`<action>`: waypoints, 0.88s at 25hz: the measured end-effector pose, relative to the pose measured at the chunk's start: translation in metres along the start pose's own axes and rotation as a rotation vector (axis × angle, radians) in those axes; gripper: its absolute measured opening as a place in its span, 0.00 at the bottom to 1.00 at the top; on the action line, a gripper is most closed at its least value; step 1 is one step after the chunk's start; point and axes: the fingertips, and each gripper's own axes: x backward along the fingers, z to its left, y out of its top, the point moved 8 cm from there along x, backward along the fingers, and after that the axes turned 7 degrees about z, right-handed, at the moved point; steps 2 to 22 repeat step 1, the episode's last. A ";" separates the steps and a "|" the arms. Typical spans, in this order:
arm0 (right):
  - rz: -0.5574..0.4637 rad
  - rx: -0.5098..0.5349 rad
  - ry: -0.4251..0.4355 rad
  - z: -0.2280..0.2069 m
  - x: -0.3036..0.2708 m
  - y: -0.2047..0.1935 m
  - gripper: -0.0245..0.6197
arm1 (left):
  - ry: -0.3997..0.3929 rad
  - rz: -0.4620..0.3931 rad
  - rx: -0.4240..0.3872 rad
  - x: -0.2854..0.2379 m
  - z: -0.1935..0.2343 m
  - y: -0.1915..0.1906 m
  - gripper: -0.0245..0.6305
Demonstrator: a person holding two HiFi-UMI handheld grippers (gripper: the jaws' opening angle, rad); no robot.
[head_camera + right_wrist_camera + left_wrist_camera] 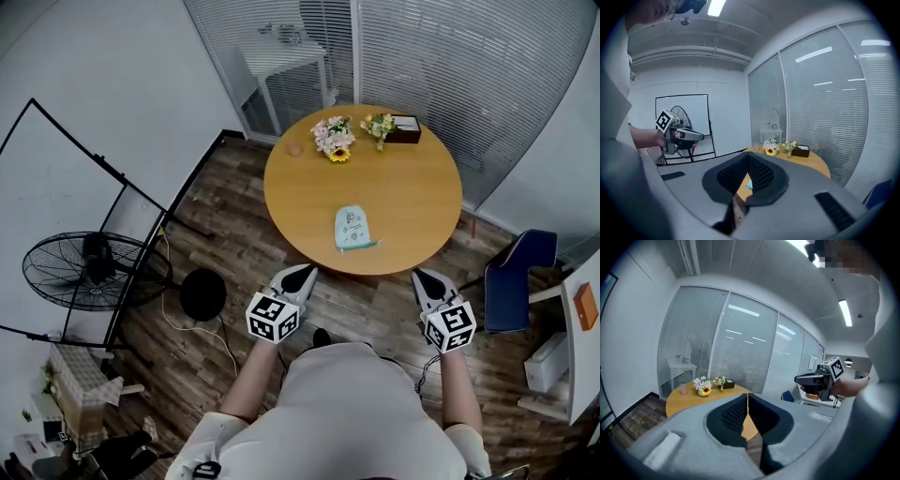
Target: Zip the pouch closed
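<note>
A pale teal pouch (352, 229) lies flat near the front edge of the round wooden table (403, 187). Both grippers hover short of that edge, apart from the pouch. My left gripper (298, 277) sits to the pouch's lower left, its jaws meeting with nothing between them. My right gripper (424, 278) is to the lower right, its jaws also together and empty. In the left gripper view the left gripper (747, 397) points at the table (684, 397). In the right gripper view a sliver of the pouch (749, 184) shows below the right gripper (749, 157).
Flowers (334, 139) and a dark box (405, 128) stand at the table's far side. A floor fan (94, 272) and a black round stool (203, 293) are on the left. A blue chair (516, 277) stands on the right, glass partitions behind.
</note>
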 end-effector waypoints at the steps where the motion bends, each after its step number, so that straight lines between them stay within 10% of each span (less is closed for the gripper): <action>1: 0.000 0.001 0.000 0.000 0.000 0.000 0.04 | 0.001 0.001 0.002 0.000 0.001 0.000 0.07; 22: 0.000 0.001 0.000 0.000 0.000 0.000 0.04 | 0.001 0.001 0.002 0.000 0.001 0.000 0.07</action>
